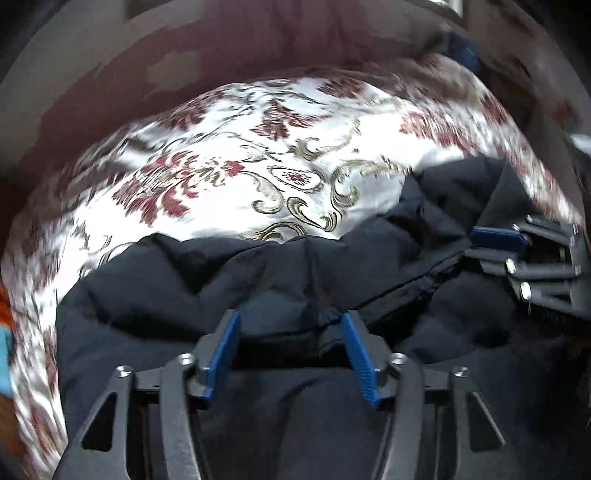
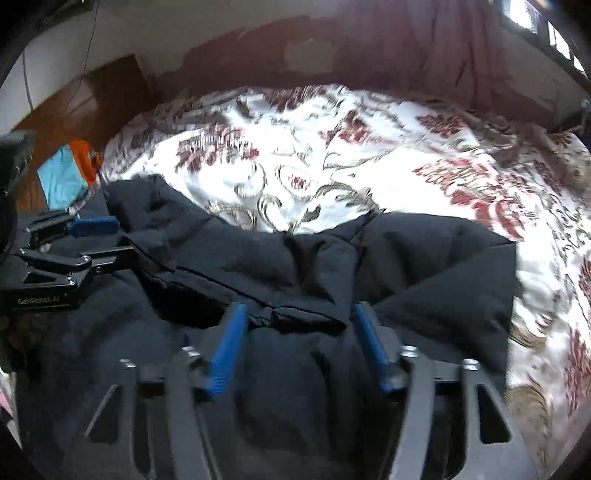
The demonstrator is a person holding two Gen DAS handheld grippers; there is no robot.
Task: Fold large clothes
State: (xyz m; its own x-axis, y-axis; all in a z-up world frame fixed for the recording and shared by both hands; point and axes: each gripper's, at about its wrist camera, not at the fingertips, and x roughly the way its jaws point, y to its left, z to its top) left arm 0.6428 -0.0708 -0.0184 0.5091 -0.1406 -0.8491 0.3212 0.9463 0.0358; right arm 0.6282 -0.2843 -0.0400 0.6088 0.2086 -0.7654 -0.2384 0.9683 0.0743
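Observation:
A large dark navy padded jacket [image 1: 229, 280] lies on a bed with a white, red and gold floral cover [image 1: 221, 162]. My left gripper [image 1: 290, 325] is open just above the jacket, blue pads spread to either side of a bunched fold. My right gripper [image 2: 299, 317] is open too, over the jacket [image 2: 424, 280] near a seam. Each gripper shows in the other's view: the right one [image 1: 476, 245] at the right edge, the left one [image 2: 122, 236] at the left edge. Both views are motion-blurred.
A dark red headboard or curtain [image 2: 369, 55] runs behind the bed cover [image 2: 369, 140]. A wooden bedside stand [image 2: 74, 103] with a blue and orange item [image 2: 70, 170] sits at the left. A window [image 2: 546, 26] is at the upper right.

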